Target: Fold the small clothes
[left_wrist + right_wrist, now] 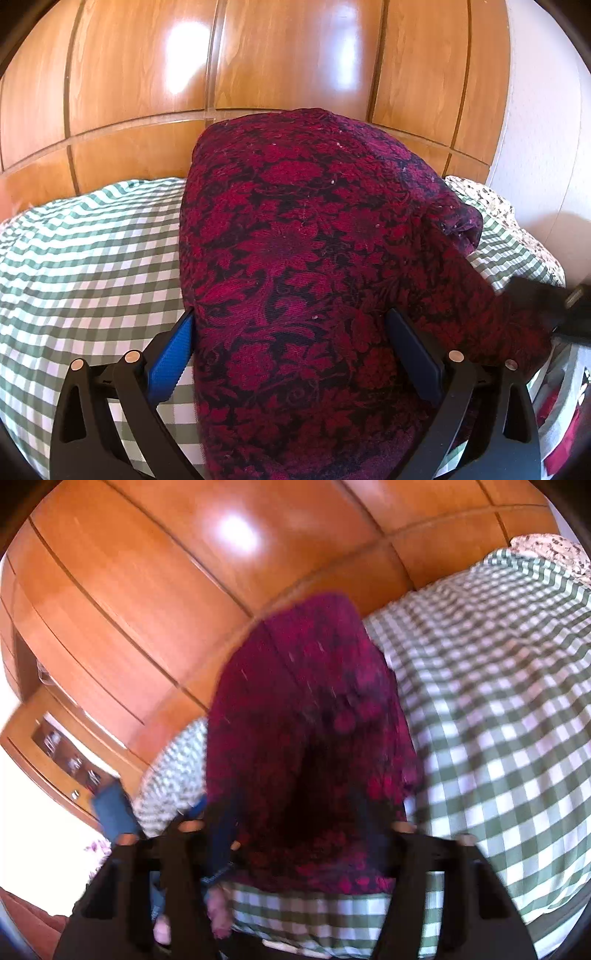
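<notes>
The garment (314,258) lies on the bedcover (85,258), running away from the left gripper (291,354) toward the wardrobe doors (258,55), which stand behind the bed. Its near part sits between that gripper's spread fingers. The bedcover extends to its left and shows again on its right, where a patterned cloth (517,218) lies at the far edge beside a wall (546,129). In the right wrist view the garment (306,720) rises before the right gripper (295,834), with the bedcover (498,720) to its right and the wardrobe doors (166,572) behind.
</notes>
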Available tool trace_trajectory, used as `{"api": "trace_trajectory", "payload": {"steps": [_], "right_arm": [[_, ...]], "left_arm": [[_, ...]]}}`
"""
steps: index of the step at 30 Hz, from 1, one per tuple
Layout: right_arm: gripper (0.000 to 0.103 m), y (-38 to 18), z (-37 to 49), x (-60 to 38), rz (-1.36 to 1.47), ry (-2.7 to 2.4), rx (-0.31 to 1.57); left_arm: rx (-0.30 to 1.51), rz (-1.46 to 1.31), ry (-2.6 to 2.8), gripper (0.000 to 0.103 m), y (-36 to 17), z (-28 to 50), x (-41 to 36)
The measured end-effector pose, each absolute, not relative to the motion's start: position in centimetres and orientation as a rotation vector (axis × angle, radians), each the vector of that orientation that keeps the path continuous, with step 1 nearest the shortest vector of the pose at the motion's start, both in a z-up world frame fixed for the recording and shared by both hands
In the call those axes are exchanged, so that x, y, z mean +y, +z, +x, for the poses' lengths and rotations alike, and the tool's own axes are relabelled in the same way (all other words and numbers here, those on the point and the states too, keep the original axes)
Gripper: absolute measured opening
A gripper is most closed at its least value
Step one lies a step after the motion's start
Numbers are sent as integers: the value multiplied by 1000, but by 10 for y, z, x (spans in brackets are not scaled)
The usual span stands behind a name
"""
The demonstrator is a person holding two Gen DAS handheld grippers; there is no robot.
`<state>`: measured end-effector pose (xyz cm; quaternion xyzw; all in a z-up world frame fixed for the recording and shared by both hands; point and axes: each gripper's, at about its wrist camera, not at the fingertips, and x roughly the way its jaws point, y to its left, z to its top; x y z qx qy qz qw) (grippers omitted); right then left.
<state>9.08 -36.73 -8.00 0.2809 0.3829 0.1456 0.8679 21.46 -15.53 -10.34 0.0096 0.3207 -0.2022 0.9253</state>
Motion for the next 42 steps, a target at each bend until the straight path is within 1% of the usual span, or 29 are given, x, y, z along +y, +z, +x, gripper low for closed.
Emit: {"api": "trace_trajectory", "payload": {"steps": [2, 3, 8, 11, 16, 21, 25, 26, 29, 31, 33, 35, 37, 38, 42], "right_arm": [[13, -87, 92, -370, 517, 208, 833], [0, -90, 90, -374, 499, 169, 845], [0, -119, 92, -395, 591, 183, 892], [0, -124, 92, -400, 614, 195, 883], [0, -125, 95, -402, 593, 193, 880], [0, -125, 92, -399, 583, 192, 872], [0, -125, 91, -399, 594, 194, 860], [0, -126, 91, -400, 596, 194, 855], [0, -124, 86, -405, 629, 193, 826], [0, -116, 82, -409, 638, 177, 785], [16, -99, 76, -412, 603, 110, 730], [28, -81, 70, -414, 597, 101, 663], [32, -66, 69, -409, 596, 128, 623], [36, -63, 71, -406, 584, 135, 629], [37, -58, 89, -383, 528, 164, 687]], "left_arm": [[670, 13, -424, 97, -102, 216, -151], [674, 3, -432, 97, -100, 215, -149], [661, -86, -467, 97, -85, 214, -132], [595, -81, -459, 97, -70, 214, -130], [512, 63, -365, 97, -54, 227, -141], [541, 64, -332, 97, -54, 258, -143], [584, 148, -387, 97, -62, 272, -172], [609, 183, -393, 99, -68, 275, -182], [585, 320, -372, 99, -86, 276, -206], [572, 306, -372, 99, -89, 276, -203], [567, 271, -385, 99, -89, 275, -195], [563, 247, -390, 99, -89, 274, -190], [554, 237, -397, 99, -88, 273, -188], [551, 239, -395, 99, -89, 271, -189], [538, 220, -402, 99, -84, 266, -187]]}}
